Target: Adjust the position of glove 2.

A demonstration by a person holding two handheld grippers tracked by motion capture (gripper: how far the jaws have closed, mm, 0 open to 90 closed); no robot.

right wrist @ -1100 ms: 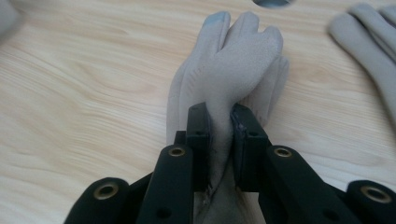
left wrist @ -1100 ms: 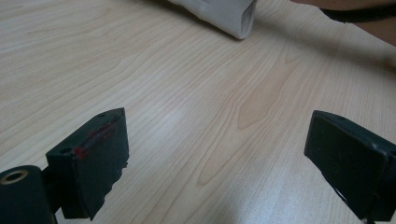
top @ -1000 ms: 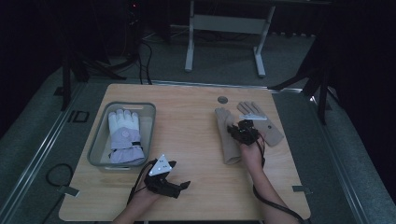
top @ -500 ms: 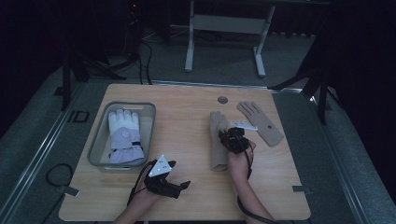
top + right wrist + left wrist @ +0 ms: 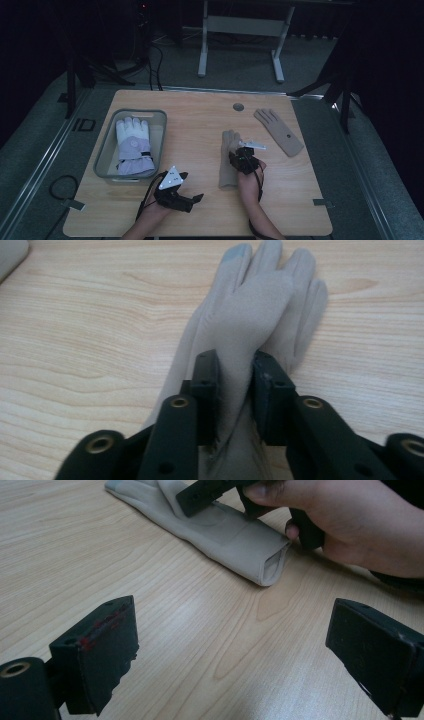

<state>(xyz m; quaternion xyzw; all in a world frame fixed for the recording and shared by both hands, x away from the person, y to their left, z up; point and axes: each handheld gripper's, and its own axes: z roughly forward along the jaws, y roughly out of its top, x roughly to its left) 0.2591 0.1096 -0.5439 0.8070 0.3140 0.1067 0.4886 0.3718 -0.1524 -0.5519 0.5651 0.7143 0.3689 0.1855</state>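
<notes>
My right claw (image 5: 234,390) pinches a raised fold of the beige glove (image 5: 250,325), its jaws having just eased a little wider; the glove lies mid-table. My left claw (image 5: 240,650) gapes empty nearby. Beyond: its apparent mate (image 5: 279,131), and a white glove (image 5: 133,145) in the grey bin (image 5: 102,155).

floor: grey carpet (image 5: 240,75) | metal stand (image 5: 240,30) behind | room dark

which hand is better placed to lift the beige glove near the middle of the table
Right. The right gripper has a fold of the beige glove between its jaws, which have just been opening. The left gripper is open over bare table, short of the glove's cuff.
</notes>
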